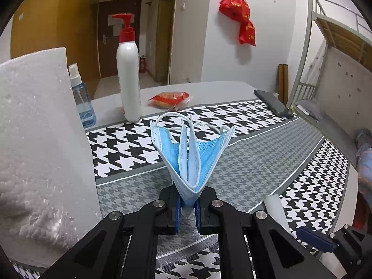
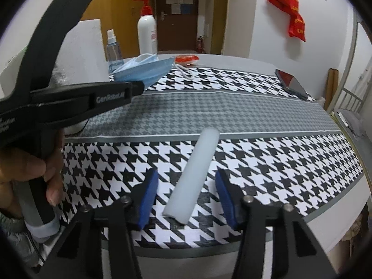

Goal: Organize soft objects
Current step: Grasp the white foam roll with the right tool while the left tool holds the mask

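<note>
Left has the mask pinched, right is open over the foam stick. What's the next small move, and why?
Probably close the right gripper on the white foam stick: it lies on the table between the open blue pads, untouched, while the left gripper already holds the blue face mask.

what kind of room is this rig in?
Probably a dorm-style bedroom: a metal bunk bed frame stands by the table, with a wooden door and red bags hung on wall hooks.
</note>
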Tool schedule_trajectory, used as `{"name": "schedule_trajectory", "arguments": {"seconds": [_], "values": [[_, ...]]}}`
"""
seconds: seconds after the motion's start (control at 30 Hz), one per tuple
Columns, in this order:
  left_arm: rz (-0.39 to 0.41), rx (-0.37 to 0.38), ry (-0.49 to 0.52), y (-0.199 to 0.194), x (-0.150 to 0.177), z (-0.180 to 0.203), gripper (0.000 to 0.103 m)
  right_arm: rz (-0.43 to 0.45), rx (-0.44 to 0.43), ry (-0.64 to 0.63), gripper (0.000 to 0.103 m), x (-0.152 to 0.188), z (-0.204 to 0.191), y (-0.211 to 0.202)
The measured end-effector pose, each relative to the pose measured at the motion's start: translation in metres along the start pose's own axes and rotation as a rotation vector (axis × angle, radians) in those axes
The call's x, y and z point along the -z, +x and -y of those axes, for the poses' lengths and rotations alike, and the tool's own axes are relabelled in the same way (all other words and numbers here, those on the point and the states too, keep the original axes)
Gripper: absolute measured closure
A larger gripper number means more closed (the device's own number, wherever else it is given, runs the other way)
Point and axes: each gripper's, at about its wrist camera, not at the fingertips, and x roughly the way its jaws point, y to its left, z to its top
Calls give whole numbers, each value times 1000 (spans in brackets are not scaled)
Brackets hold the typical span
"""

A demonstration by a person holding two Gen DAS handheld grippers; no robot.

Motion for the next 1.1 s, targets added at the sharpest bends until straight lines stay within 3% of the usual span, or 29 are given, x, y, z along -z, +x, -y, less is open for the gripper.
{"name": "schedule_trajectory", "arguments": {"seconds": [0.33, 0.6, 1.1], "values": [[27, -3, 1, -5, 1, 1, 93, -26, 37, 42, 58, 6, -8, 2], [33, -4, 3, -4, 0, 0, 93, -32, 33, 137, 77, 5, 3, 0], [29, 18, 6, -4, 0, 3, 93, -33, 26, 208, 83, 1, 4, 0]]}}
